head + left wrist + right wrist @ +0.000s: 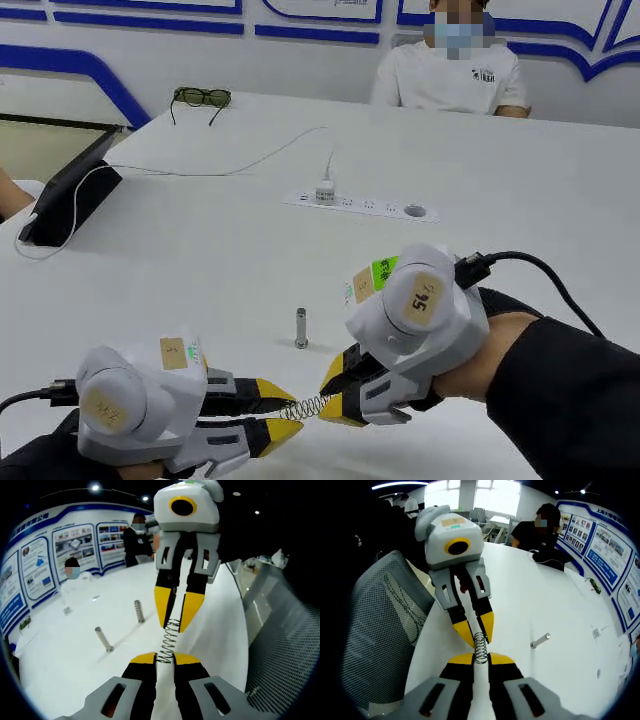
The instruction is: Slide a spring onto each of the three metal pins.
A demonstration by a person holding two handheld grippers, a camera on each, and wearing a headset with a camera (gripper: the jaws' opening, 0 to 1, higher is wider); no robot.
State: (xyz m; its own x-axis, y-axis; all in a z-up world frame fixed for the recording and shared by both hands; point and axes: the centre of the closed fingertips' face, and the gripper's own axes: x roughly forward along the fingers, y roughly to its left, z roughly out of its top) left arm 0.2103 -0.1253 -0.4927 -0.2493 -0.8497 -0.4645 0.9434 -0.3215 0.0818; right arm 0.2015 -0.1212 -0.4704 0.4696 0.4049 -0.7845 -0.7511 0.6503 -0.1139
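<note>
Bottom centre, the left hand-held gripper [272,410] and right hand-held gripper [335,392] each clamp one end of a spring [303,407]. An upright pin [301,328] stands just above on the bench [200,250].

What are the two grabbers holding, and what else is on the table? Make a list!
spring: held in the air between both grippers
left gripper: shut on one end
right gripper: shut on the other end
metal pin: upright on the table, bare
table: white
glasses: far side
</note>
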